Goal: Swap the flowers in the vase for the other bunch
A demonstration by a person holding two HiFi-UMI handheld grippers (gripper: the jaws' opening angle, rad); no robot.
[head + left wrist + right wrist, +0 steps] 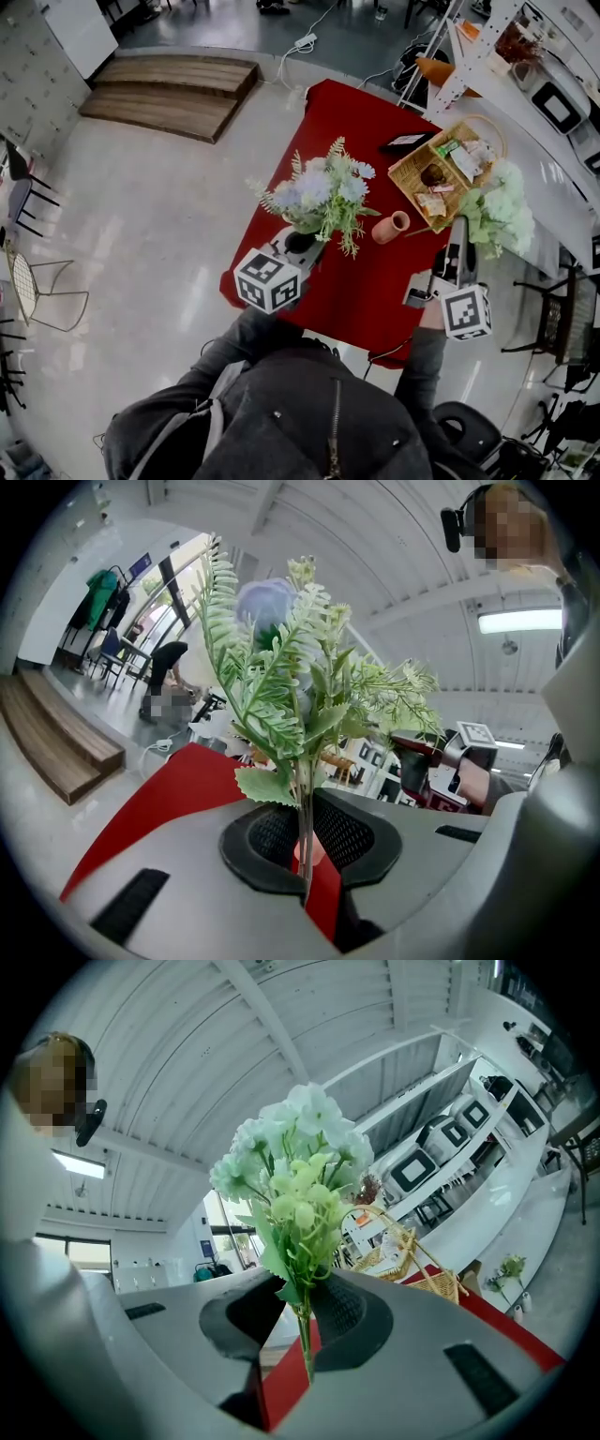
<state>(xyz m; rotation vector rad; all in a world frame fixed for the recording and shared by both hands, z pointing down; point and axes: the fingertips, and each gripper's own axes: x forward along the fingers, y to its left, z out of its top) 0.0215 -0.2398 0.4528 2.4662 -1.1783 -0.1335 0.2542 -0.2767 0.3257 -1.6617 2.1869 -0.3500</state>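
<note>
- Head view: small pink ceramic vase [390,226] looks empty; blue-flowered bunch [323,192] left of it, pale green bunch [497,211] right.
- Left gripper view: left hand-held gripper [305,850] pinches the blue stems, nearly closed.
- Right gripper view: right hand-held gripper [306,1330] clamps the green stems, due next in the vase.

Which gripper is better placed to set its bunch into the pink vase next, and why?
Probably the right. The right gripper holds the white-green bunch by its stems near the pink vase, which looks empty; the left gripper is shut on the blue bunch, a little farther off.
</note>
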